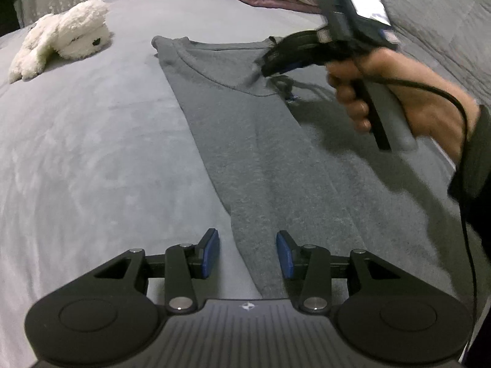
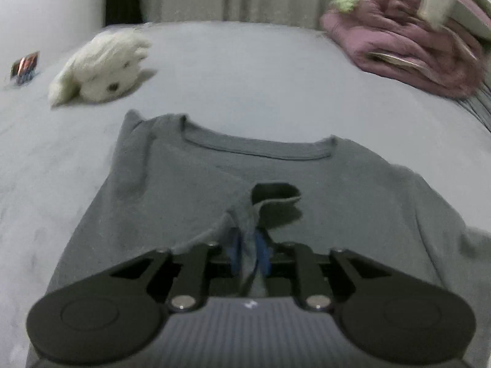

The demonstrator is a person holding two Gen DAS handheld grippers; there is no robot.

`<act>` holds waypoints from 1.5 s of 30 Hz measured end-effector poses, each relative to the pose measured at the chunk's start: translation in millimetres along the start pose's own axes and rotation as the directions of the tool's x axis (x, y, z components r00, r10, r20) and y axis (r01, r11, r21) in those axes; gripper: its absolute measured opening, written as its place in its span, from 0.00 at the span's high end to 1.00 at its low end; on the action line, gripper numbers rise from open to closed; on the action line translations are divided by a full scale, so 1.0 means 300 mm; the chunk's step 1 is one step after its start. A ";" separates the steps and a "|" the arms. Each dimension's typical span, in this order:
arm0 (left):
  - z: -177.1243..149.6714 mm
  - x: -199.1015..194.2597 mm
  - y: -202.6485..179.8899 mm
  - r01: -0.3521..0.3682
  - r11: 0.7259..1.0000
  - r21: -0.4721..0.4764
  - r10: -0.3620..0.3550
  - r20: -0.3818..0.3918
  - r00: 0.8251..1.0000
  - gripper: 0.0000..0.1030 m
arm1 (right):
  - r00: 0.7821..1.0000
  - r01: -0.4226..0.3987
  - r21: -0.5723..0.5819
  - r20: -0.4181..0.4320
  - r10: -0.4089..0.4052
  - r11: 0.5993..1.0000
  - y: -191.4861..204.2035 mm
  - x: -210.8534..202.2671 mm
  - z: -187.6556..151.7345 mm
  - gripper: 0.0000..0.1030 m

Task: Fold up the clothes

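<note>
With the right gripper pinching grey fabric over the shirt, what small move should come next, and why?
Probably lower the right gripper, shut on a sleeve of the grey shirt, and release it flat on the chest. The sleeve already hangs folded inward above the shirt body, and the left gripper is open near the left edge.

no readable text anywhere tbh | just a tiny white logo on left gripper (image 1: 248,253) body, can't make it out

A flat grey cotton T-shirt (image 2: 190,190) lies on the pale grey bedspread (image 2: 245,70), neckline farthest. Beyond its left shoulder rests a white plush toy (image 2: 104,70); behind on the right sits a folded mauve blanket (image 2: 408,52).
</note>
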State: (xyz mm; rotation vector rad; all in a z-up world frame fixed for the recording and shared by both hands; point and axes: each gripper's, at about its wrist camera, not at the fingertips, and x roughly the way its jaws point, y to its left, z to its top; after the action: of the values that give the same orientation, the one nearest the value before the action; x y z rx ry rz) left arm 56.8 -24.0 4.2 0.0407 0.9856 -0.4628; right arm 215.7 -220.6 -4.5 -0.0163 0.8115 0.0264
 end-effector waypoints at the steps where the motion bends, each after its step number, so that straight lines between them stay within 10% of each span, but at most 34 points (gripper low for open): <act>1: 0.002 -0.006 0.004 0.003 1.000 -0.007 -0.003 0.005 1.000 0.61 | 1.000 -0.003 0.042 0.022 0.002 0.999 -0.016 -0.027 -0.011 0.66; 11: 0.002 -0.017 0.017 -0.021 1.000 -0.011 0.021 0.020 1.000 0.61 | 0.976 -0.201 0.279 -0.027 0.217 0.939 -0.077 -0.303 -0.292 0.65; 25: -0.030 -0.023 -0.016 -0.059 0.998 0.032 0.058 0.020 0.998 0.61 | 0.928 -0.340 0.217 -0.084 0.364 0.915 0.100 -0.759 -0.728 0.70; 30: -0.067 -0.036 -0.051 -0.065 0.995 0.075 0.063 0.023 0.998 0.61 | 0.923 -0.340 0.248 -0.097 0.373 0.907 0.115 -0.832 -0.823 0.92; 45: -0.229 -0.122 -0.117 -0.086 0.991 0.101 0.082 0.047 0.996 0.55 | 0.945 -0.298 0.230 -0.066 0.320 0.926 0.133 -0.909 -0.903 0.89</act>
State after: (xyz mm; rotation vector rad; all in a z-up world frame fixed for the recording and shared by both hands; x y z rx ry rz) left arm -28.5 -26.2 1.5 0.1638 0.9137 -0.4348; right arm -169.5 -192.1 6.7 0.3214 0.9097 0.2376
